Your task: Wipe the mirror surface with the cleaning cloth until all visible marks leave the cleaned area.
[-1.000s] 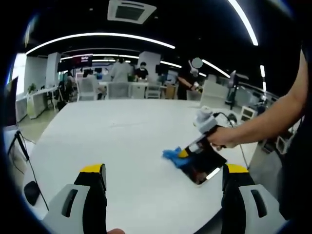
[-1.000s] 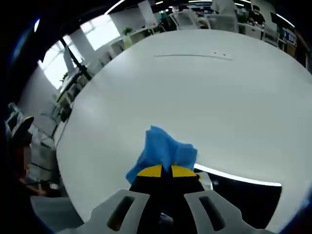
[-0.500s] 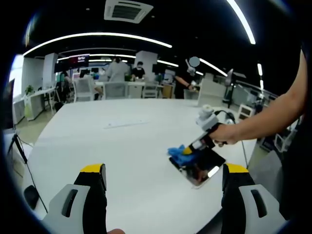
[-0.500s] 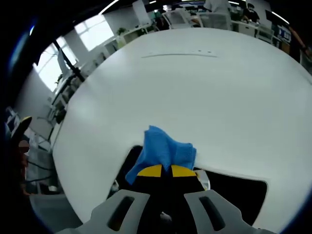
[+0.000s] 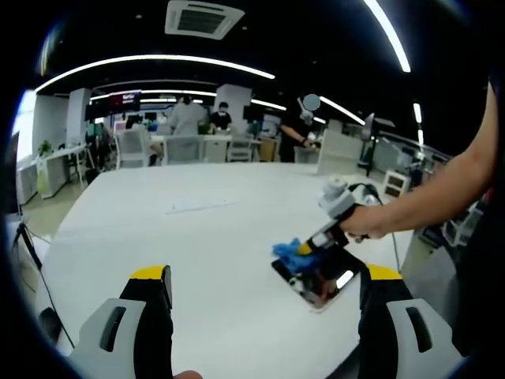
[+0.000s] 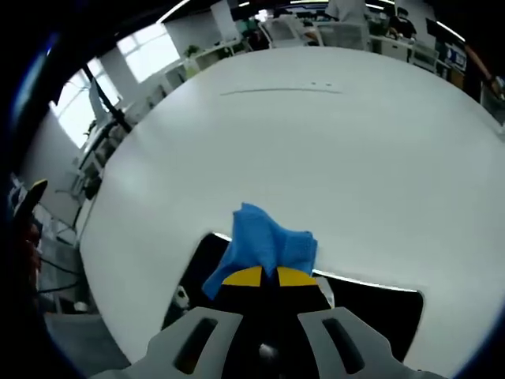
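The blue cloth [image 6: 264, 249] is pinched tight by the 2 jaws of the right gripper [image 6: 261, 276]. The cloth is pressed on the far edge of the mirror [image 6: 371, 304], which lies flat on the white table [image 6: 316, 150], close to the table's near edge. In the left gripper view the same cloth [image 5: 289, 250] is seen at the top end of the mirror [image 5: 319, 278]. The left gripper [image 5: 260, 276] is held wide open over the table, with nothing between its jaws, well apart from the mirror.

To wipe well, the cloth should be kept flat on the glass and dragged in slow, straight lines. Every part should be gone over, corners too. A gentle push is best, so the mirror is not slid off the table.
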The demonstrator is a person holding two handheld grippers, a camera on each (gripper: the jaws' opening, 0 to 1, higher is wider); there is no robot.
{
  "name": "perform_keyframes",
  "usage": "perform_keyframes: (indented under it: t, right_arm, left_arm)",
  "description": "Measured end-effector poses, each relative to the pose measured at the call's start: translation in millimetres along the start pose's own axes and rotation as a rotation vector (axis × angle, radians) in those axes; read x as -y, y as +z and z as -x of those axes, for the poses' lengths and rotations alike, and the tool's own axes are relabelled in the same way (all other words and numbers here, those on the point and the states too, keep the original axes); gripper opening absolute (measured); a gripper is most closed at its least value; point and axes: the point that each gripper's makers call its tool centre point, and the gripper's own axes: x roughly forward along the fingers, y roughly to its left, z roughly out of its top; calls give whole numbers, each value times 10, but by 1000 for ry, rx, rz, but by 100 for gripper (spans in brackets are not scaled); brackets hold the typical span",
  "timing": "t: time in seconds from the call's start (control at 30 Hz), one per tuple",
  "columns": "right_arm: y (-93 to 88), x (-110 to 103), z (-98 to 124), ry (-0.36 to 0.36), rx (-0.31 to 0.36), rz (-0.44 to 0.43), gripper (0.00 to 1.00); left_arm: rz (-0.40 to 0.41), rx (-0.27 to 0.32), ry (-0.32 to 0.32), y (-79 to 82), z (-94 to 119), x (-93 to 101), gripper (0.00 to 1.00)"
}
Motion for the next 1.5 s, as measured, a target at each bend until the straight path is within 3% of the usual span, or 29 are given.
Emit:
perform_keyframes:
  t: [0.73,0.93,1.5]
  right_arm:
    - [-112,-62,53,-9,-3,-13,0]
    - [-157,-82,77,-5,-11,-15,0]
    - [-458,-249,234,12,-23,-28,0]
  left_arm:
    - [-5,13,-2,35,45,28,99]
    - [-1,8,4,-19,76,23,99]
    - [-2,24,8,2,100,57,99]
